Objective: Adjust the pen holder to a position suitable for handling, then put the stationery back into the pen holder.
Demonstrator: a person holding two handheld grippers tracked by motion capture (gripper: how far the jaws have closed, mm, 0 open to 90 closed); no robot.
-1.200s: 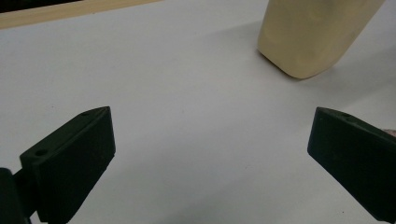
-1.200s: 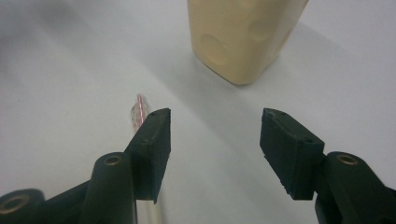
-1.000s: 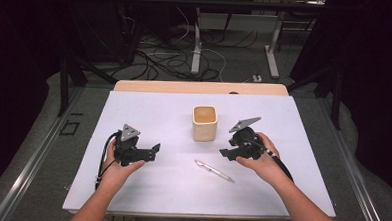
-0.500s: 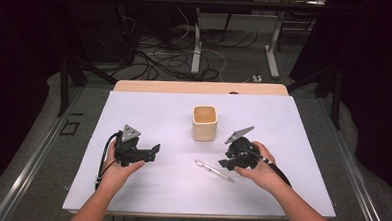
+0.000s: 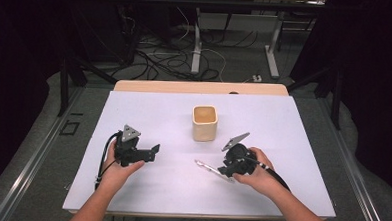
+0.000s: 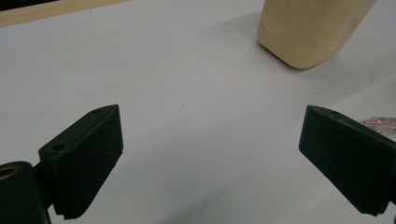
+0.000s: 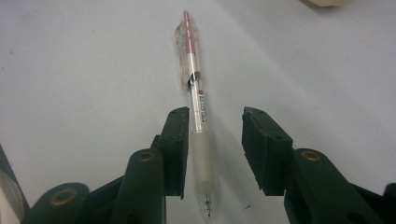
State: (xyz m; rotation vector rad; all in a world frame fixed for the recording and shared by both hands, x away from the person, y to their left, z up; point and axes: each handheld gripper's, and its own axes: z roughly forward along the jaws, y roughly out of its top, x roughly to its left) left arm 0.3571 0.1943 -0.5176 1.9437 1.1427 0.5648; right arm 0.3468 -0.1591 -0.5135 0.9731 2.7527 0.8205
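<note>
Nearest the person, short of the cream cup (image 5: 204,122), the right hand-held gripper (image 7: 215,149) tilts down with jaws parted astride a clear pen (image 7: 196,116) lying on the desk (image 5: 292,145). Left of that cup, the left hand-held gripper (image 6: 210,158) hovers level, gaping wide.

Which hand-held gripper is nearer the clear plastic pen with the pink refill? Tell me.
Right. The right hand-held gripper is down at the clear plastic pen, its open jaws straddling the barrel. The left hand-held gripper sits well off to the pen's left, jaws wide open over bare table.
</note>
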